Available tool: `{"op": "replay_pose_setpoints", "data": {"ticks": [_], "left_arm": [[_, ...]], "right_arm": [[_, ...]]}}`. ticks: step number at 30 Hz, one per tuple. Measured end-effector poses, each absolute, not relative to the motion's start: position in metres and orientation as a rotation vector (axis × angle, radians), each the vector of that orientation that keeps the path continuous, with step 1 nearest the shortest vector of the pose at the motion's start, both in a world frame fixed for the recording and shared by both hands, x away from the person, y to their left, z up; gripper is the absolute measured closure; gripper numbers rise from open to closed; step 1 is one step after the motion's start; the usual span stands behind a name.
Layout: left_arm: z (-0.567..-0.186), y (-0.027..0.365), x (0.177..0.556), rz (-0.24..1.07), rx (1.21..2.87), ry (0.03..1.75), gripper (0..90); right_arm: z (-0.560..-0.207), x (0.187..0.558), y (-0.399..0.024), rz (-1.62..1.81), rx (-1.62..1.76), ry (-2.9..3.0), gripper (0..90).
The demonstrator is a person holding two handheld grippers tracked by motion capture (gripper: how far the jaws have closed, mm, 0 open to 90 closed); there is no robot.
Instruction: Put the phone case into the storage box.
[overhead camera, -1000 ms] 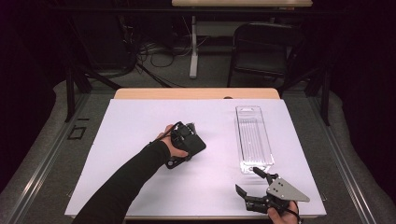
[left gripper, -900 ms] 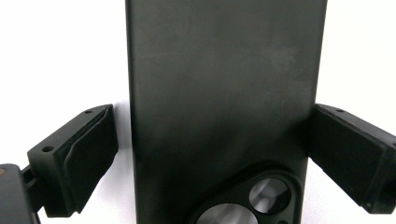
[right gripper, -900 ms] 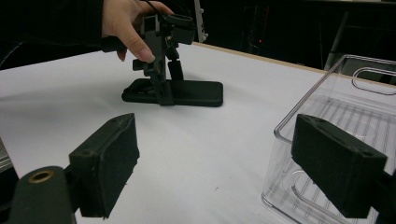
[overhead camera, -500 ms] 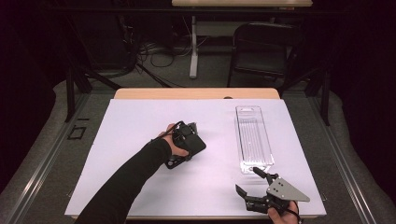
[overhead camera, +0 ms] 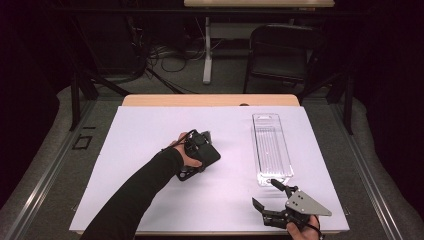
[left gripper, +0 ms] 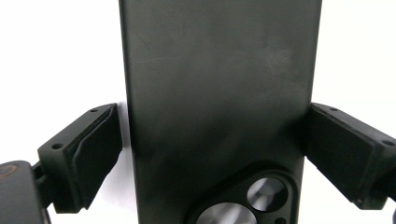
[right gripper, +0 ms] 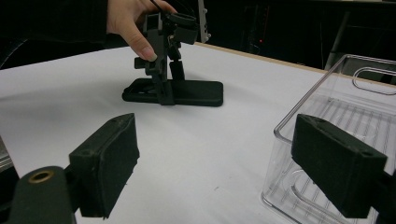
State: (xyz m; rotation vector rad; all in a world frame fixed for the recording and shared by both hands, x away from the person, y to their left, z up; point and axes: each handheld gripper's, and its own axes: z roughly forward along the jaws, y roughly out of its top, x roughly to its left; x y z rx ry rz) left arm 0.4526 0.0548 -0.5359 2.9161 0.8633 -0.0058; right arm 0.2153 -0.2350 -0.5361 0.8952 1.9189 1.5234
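Matt black phone case (left gripper: 219, 93), clear glossy ribbed plastic tray (overhead camera: 271, 147), smooth white tabletop (overhead camera: 150, 130)

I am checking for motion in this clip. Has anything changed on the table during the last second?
Nothing visibly changed. The left gripper is over the black phone case as before, jaws open on either side, and the right gripper stays open at the near end of the clear tray.

High view: white table sheet (overhead camera: 150, 150) evenly bright, lit from above; surroundings toward all frame edges nearly black. Shadows faint and soft. Left gripper view: background blown out white, phone case (left gripper: 219, 93) matte, slightly soft focus. Right gripper view: near jaws blurred; clear bin (right gripper: 345, 107) at right shows mild glare.
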Motion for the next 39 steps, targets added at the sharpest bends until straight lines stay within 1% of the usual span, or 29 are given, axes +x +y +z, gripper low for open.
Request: {"op": "replay_pose_setpoints", "data": {"ticks": [8, 24, 32, 39], "left_arm": [[-0.534, 0.054, 0.452, -0.014, 2.919, 0.864, 12.0], [-0.533, 0.054, 0.453, -0.01, 2.92, 0.881, 13.1], [-0.532, 0.055, 0.452, -0.046, 2.915, 0.889, 13.4], [-0.525, 0.054, 0.449, -0.04, 2.907, 0.875, 13.6]], "right_arm": [[-0.536, 0.215, -0.235, 1.524, 0.897, 1.919, 14.3], [-0.536, 0.215, -0.235, 1.523, 0.897, 1.919, 14.3], [-0.536, 0.215, -0.235, 1.524, 0.899, 1.92, 14.3], [-0.536, 0.215, -0.235, 1.524, 0.901, 1.92, 14.3]]}}
